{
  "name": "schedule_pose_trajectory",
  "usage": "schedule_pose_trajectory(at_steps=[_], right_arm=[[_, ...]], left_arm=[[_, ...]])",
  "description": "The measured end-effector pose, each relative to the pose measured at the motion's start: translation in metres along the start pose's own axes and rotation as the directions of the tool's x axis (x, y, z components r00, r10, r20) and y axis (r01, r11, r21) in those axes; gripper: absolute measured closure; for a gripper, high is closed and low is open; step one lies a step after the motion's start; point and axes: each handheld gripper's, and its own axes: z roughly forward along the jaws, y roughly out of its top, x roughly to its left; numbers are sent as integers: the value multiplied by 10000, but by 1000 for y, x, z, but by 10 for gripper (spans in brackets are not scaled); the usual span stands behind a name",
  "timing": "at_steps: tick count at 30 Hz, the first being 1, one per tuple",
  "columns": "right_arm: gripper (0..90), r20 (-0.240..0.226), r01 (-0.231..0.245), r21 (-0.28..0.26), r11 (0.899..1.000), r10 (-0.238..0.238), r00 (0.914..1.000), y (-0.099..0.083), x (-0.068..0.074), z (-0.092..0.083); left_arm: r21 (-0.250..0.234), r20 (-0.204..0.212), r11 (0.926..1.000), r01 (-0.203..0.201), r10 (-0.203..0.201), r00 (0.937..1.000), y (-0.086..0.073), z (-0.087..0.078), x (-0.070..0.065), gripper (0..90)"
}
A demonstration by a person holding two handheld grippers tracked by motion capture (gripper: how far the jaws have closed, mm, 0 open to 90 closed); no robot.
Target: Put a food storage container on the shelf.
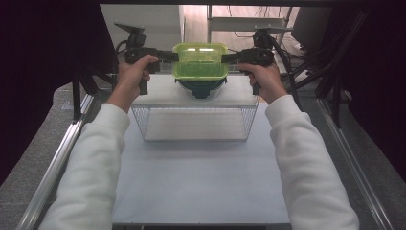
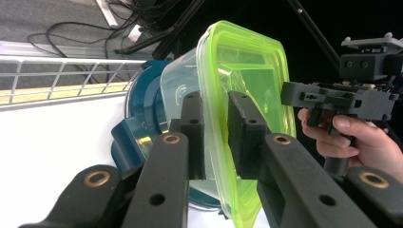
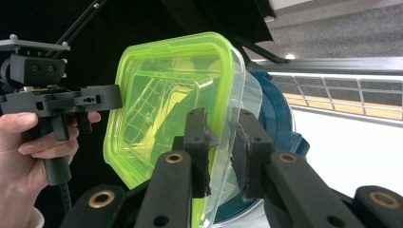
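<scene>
Green-lidded clear container is clamped at opposite rims by left claw and right claw.

- Clear plastic container with a translucent lime-green lid: rectangular with rounded corners, lid seated on the tub, held level with the lid facing up, above the far edge of the white shelf.
- Its two short ends sit between gripper jaws, one end on each side; the lid rim lies inside each pair.
- Dark blue-teal container: rounded, directly beneath the clear tub, resting on the shelf near its far edge.
</scene>
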Motion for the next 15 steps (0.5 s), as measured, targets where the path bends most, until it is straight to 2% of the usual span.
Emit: schedule_pose_trajectory(at_steps=[10, 15], right_arm=[[722, 6, -591, 86, 9982, 591, 9983, 1, -9, 7], [706, -81, -804, 106, 9967, 805, 9967, 0, -12, 10]], left_arm=[[-45, 107, 9987, 513, -513, 9986, 0, 8, 10, 748], [-74, 68, 9983, 576, -575, 9983, -2, 10, 13, 724]])
